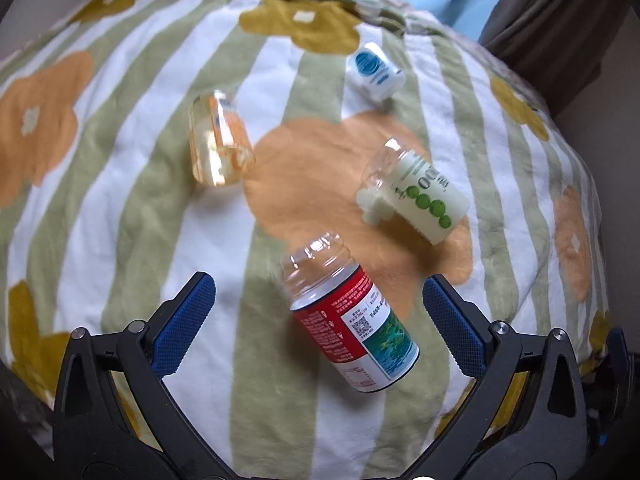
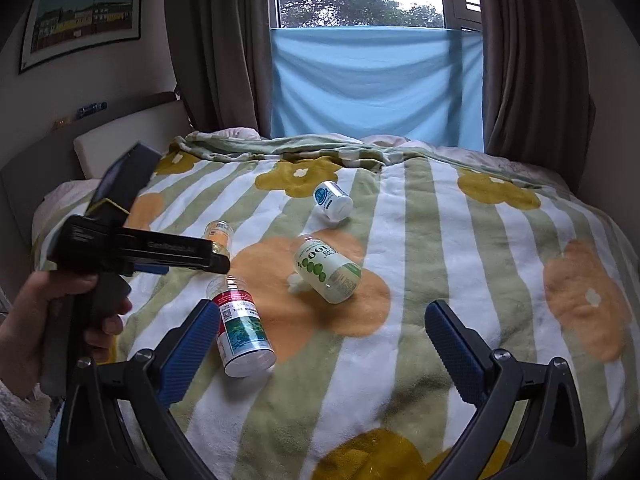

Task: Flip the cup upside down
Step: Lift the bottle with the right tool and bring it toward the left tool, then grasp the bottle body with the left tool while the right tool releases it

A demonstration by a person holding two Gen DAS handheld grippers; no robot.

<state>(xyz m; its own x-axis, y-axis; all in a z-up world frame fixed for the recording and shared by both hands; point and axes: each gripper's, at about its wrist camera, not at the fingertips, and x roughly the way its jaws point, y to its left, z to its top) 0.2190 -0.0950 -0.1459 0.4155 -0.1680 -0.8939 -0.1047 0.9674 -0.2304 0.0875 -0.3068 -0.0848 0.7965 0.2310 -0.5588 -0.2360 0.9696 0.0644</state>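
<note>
Left gripper point(image 1: 318, 316) and right gripper point(image 2: 318, 340) both spread wide, empty; orange-labelled cup point(image 1: 219, 142) blurred, partly hidden in right view.

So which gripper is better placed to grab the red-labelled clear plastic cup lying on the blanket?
Left. The left gripper, open, already frames the red-labelled clear plastic cup between its blue pads. The right gripper, also open, has that cup off beside its left finger.

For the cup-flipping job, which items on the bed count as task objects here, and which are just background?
Task items:
- red-label cup, lying on its side between the open left gripper
- green-dot cup
- orange-label cup
- blue-label cup
- right gripper, open, holding nothing

Lying about:
- flowered blanket
- blue cloth over the window
- curtains
- framed picture
</note>
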